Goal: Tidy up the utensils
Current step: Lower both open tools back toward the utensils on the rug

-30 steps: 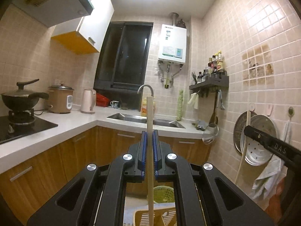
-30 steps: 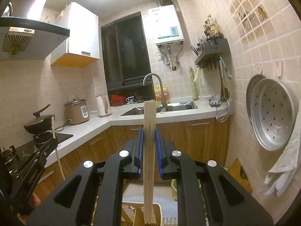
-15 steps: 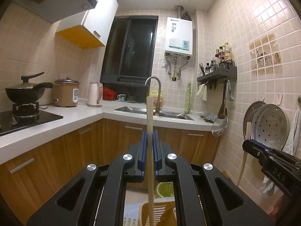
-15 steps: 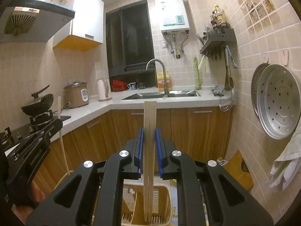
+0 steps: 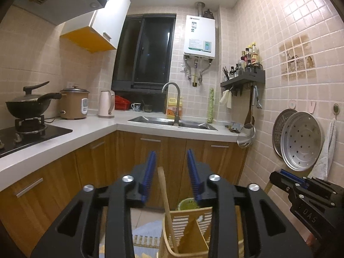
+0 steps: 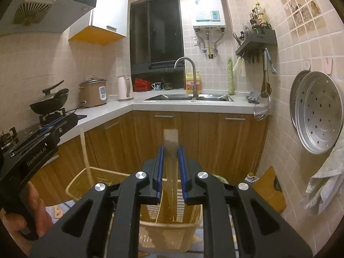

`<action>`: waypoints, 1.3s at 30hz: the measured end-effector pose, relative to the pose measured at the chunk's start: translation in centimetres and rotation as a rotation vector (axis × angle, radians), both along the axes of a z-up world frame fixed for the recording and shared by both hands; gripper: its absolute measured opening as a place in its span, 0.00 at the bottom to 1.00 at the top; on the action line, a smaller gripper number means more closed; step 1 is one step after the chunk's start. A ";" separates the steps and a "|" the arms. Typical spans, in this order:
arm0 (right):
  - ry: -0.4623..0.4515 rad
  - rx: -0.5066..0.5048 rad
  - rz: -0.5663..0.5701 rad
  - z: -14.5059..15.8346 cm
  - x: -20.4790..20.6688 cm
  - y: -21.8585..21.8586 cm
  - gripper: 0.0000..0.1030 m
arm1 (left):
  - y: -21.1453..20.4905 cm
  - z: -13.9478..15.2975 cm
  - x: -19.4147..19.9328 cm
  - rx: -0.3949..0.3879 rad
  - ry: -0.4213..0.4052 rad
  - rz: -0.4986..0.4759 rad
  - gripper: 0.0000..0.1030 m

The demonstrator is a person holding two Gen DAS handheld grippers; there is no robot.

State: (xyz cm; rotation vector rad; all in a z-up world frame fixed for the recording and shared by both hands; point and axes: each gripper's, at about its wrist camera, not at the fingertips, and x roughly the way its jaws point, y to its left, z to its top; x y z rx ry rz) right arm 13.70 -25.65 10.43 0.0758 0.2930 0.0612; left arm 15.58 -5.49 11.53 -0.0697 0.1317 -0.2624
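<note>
Left hand-held gripper (image 5: 171,173): black frame, blue ribbed pads, jaws apart, just been opening. The thin pale wooden stick (image 5: 166,204) stands between the pads but touches neither; it leans slightly left at the top, lower end down inside the tan woven plastic utensil basket (image 5: 189,219). The basket has a slanted divider inside; the stick sits in the left compartment.

Right hand-held gripper (image 6: 171,167): same build, jaws narrow and just been easing open a little. The flat pale wooden utensil pair (image 6: 171,150) stands upright between the blue pads, motion-blurred, top end poking above the jaws, lower end inside the basket (image 6: 167,230). Cannot tell if the pads are pressing on it or just beside it.

In the right wrist view the left hand-held gripper (image 6: 62,121) shows at left with the stick (image 6: 86,157) hanging under it into the basket, and a person's hand (image 6: 28,215) holds its grip. In the left wrist view the right hand-held gripper (image 5: 279,175) shows at right edge.

Basket sits low in front of brown wooden cabinets (image 5: 150,150).
</note>
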 end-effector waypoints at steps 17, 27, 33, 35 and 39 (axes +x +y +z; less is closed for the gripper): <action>0.001 -0.019 0.015 2.6 -7.8 0.0 0.46 | 1.4 3.1 -9.5 0.005 -0.045 -0.028 0.52; 0.170 0.015 0.076 2.3 -11.7 -1.2 0.46 | 4.8 -1.5 -11.7 -0.074 0.248 -0.050 0.63; 0.310 -0.017 0.080 0.3 -12.2 -0.8 0.46 | 6.3 -5.1 -10.3 -0.070 0.519 -0.125 0.61; 0.348 -0.022 0.086 -0.4 -11.9 -0.8 0.46 | 6.5 -6.7 -9.5 -0.057 0.617 -0.138 0.61; 0.450 -0.061 0.083 -2.9 -11.2 -0.7 0.46 | 6.1 -9.1 -9.1 0.019 0.705 -0.136 0.61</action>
